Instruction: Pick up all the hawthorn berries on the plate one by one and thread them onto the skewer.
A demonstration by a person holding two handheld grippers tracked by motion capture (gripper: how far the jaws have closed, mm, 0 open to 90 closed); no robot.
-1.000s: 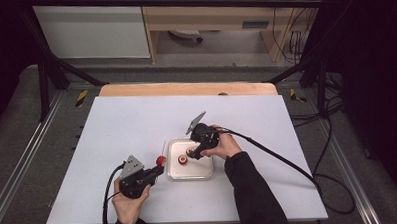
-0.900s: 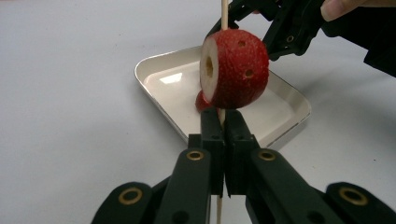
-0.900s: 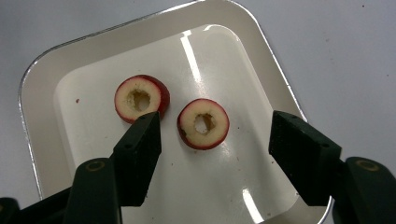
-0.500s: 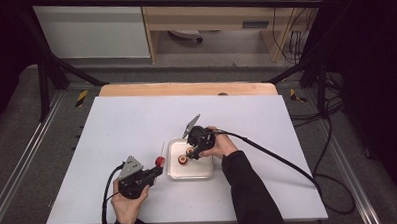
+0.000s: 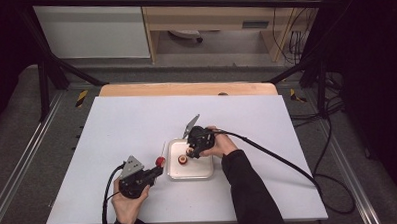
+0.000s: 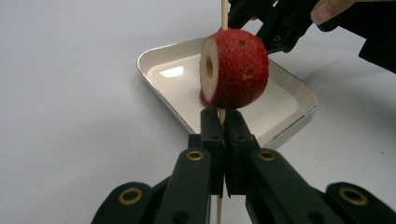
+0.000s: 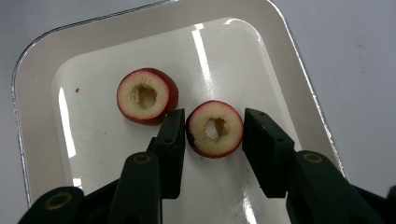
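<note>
right gripper point(image 7: 212, 135), jaws closing around a fruit slice point(image 7: 215, 128) mid-tray point(image 7: 42, 74); squeeze gently. left gripper point(image 6: 223, 140) clamps the skewer point(image 6: 224, 9).

Red fruit, white tray, black jaws on a pale tabletop

The tabletop point(image 5: 137, 129) is white with a light wooden strip along its far edge. The tray point(image 7: 42, 84) is glossy white with a thin silvery rim. The two fruit pieces point(image 7: 147, 95) lying in it have dark red skin and cream flesh around a hollow middle. The skewered fruit half point(image 6: 236, 70) is red with small dark pits and a pale cut face, on a tan wooden skewer point(image 6: 224, 9). Each hand-held gripper point(image 7: 212, 133) is black with brass-coloured rivets.
</note>
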